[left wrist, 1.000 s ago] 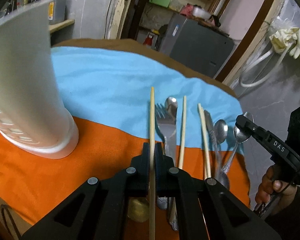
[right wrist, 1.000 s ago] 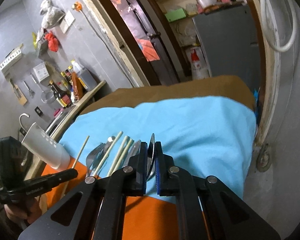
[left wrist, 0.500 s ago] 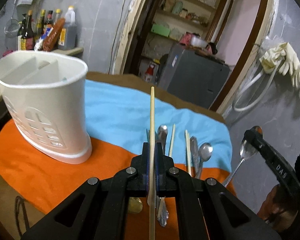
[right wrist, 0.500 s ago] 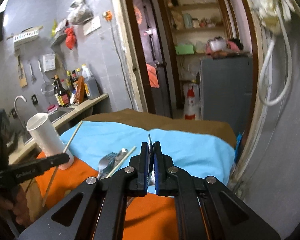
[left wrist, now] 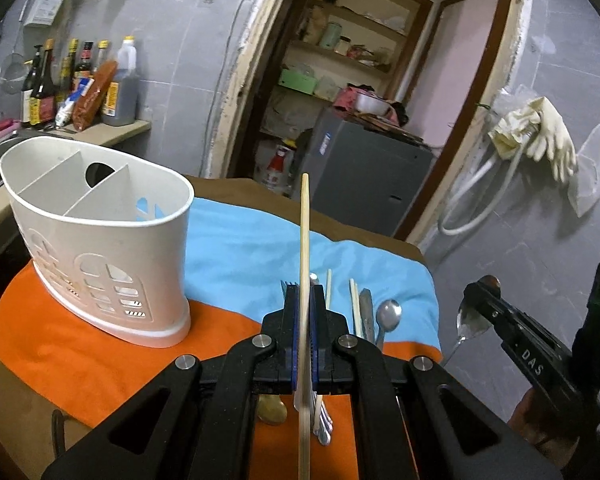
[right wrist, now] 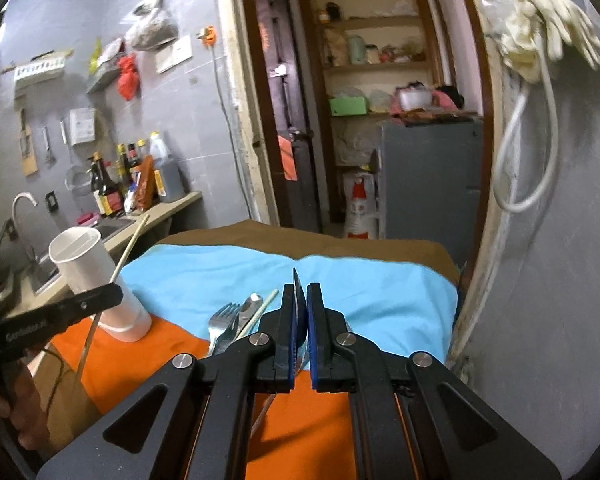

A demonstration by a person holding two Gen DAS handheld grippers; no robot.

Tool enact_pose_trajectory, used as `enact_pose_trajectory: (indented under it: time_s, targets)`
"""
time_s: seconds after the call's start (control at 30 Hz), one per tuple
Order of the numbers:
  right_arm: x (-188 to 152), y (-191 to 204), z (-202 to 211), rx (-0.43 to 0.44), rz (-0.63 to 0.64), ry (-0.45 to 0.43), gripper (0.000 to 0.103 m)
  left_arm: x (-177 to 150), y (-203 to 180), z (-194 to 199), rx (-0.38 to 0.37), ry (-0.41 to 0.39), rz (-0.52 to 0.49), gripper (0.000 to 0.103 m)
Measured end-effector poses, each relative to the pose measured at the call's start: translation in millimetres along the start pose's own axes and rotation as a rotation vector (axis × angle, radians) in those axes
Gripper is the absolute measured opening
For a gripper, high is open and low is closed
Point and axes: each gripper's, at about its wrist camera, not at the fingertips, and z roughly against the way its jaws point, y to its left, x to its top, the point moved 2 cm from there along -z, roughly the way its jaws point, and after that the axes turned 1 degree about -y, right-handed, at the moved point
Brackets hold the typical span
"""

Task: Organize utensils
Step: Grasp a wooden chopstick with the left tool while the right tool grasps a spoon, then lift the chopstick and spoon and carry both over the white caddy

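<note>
Wooden chopstick [left wrist: 305, 240] clamped in left gripper [left wrist: 304, 300], clear of the white holder [left wrist: 100, 248]; right gripper [right wrist: 300, 300] clenches a spoon [left wrist: 470, 322], handle hidden.

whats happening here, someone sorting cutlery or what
A person with a gripper in each hand is sorting utensils. The left gripper is shut on a wooden chopstick, lifted above the table. The right gripper is shut on a spoon, also in the air. The white divided caddy stands on the orange cloth, and no utensils show in it. A fork, more chopsticks and spoons lie on the cloths.
</note>
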Motion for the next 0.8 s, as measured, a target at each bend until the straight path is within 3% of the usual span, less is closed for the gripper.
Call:
enact_pose_trajectory:
  time_s: [0.13,0.5,0.8]
  targets:
    - [-6,-5,10,-0.031,-0.064,0.012,0.004,-4,3,1,-0.031,0.019,-0.015,0.002]
    - [-17,10,26,-0.110,-0.051,0.029,0.001,3,9,5,-0.090,0.032,-0.031,0.002]
    - [-7,29,46,-0.142,-0.033,-0.052,0.000,9,12,16,-0.105,0.010,-0.041,0.002]
